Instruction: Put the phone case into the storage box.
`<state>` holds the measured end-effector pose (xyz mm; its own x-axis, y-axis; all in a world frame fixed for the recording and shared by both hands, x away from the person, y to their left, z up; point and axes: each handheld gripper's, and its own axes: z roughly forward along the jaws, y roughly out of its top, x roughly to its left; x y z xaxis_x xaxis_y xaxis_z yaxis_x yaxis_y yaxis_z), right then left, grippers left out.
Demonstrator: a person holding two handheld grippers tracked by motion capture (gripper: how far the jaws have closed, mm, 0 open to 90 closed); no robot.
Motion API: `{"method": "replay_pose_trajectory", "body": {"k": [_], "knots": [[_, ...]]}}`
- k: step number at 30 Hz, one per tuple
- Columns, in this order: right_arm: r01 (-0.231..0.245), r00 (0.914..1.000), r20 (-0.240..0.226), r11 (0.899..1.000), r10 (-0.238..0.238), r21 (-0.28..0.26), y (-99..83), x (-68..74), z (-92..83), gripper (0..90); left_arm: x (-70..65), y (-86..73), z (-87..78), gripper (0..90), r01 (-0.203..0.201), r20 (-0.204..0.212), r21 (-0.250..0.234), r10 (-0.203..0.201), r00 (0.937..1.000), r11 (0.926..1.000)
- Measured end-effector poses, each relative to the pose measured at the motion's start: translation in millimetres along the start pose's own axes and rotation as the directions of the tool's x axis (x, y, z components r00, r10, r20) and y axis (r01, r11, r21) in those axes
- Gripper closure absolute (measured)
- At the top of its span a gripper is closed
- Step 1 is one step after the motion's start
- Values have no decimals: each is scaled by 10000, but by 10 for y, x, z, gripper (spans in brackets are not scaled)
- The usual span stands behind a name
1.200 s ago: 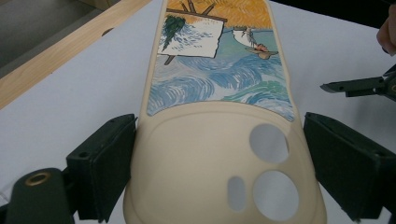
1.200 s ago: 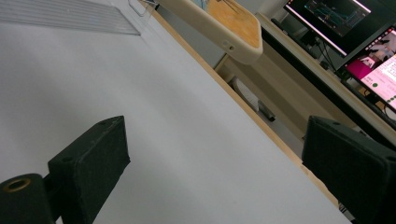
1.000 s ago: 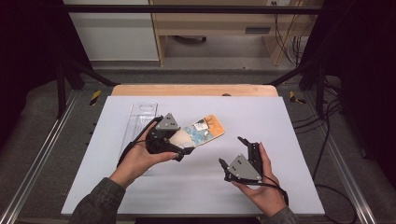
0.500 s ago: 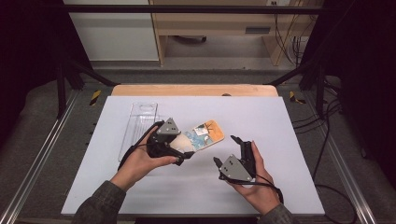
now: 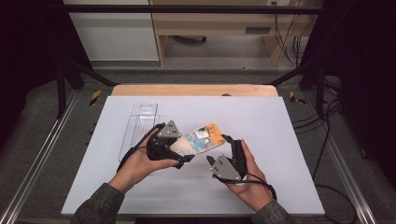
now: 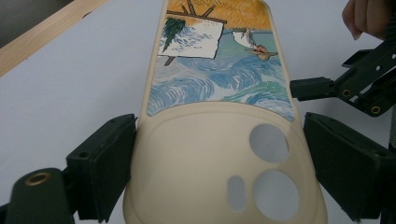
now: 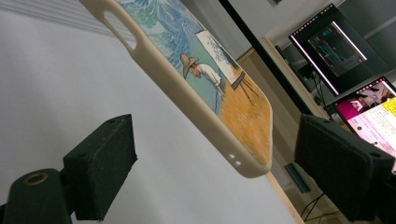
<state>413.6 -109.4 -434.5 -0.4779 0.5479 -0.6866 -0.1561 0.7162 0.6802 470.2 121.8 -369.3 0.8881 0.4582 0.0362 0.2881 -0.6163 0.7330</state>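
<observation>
Desk: white sheet on desk (image 5: 289, 140), wood edge at far side, dark room round it.
L claw (image 6: 219, 154): clamped on the phone case (image 6: 219, 154) by its long sides at the camera-cutout end, pads tight to both rims. High view: L claw (image 5: 180, 149) holds case (image 5: 203, 138) off the sheet, its free end angled away toward R.
R claw (image 7: 212, 172): jaws wide, nothing gripped; they have just been closing a little w/ the case's free corner between them, pads clear of it. High view: R claw (image 5: 229, 150) sits just beside that end.
Step, my read: R claw taking the case's free end.
Do well: centre rim between pads, square up before closing; grip the edges, not the printed face; L stays firm till R bites; soft case may flex, so go easy.
Case look: cream rubbery shell, round + oval cutouts, painted back w/ blue swirls, orange field, easel, hatted figure.
Beyond L claw: clear plastic tray (image 5: 140, 122), flat, well apart.
</observation>
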Motion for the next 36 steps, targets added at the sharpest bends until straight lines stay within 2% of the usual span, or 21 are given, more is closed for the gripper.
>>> {"method": "replay_pose_trajectory", "body": {"k": [19,25,36], "knots": [[648,9979,-20,9978,-648,-170,85,53,76,171,-19,-11,-13,115,-63,67,29,63,10000,10000],[702,9975,20,9974,-702,-138,78,60,81,187,3,-11,-29,114,89,95,-73,-88,9999,9999],[1186,9927,204,9929,-1185,-52,88,52,132,260,15,45,-58,114,80,71,58,-80,9999,10000]]}}
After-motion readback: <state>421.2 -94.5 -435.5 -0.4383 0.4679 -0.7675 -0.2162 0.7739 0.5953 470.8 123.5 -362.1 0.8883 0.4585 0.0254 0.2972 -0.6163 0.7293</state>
